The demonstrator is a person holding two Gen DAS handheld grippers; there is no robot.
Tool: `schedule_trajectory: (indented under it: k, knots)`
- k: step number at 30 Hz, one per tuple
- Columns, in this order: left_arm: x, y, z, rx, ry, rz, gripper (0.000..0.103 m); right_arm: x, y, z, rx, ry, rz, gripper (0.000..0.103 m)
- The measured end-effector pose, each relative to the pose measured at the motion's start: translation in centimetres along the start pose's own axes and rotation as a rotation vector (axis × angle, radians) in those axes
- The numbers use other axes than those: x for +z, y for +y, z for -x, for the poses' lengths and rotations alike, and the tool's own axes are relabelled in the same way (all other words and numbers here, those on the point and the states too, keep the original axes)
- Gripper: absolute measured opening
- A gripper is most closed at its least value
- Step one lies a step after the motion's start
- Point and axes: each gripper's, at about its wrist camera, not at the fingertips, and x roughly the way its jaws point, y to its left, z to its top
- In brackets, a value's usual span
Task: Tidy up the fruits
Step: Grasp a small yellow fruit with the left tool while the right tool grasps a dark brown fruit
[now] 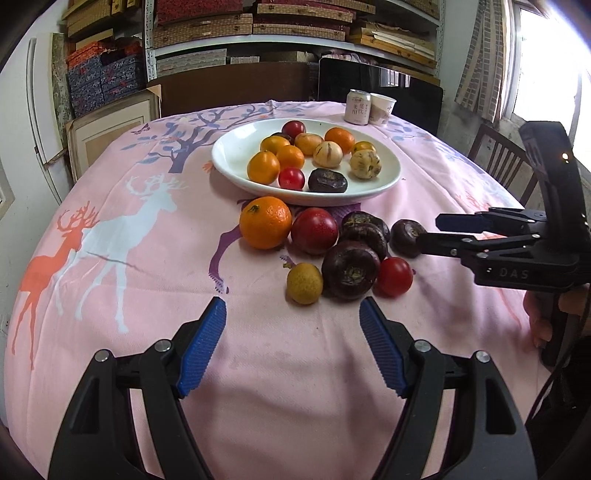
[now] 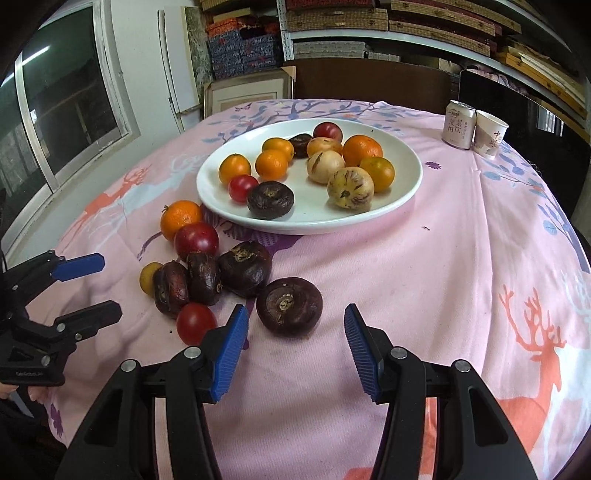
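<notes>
Left hand-held gripper (image 1: 293, 314): jaws wide, empty, near the white plate (image 1: 236, 147).
Right hand-held gripper (image 2: 295, 321): parted, empty.
Loose fruits (image 1: 321, 240): before the plate.
Tabletop: pink deer-print cloth (image 1: 147, 258).
Room: shelves of boxes (image 1: 295, 22) behind the plate.

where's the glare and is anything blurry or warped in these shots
Left wrist view: the window at upper right is blown out white; shelves and table edge bow from fisheye. Right wrist view: even light, no glare, same bowing; the fruit on the white plate is sharp.
</notes>
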Motion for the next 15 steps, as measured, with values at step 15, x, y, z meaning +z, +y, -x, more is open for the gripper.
schedule_trajectory:
  k: [15]
  knots:
    - [0.2, -0.3, -0.8, 0.028, 0.037, -0.002, 0.073, 1.2, 0.9, -2.9, -0.04, 0.083, 0.001, 0.042]
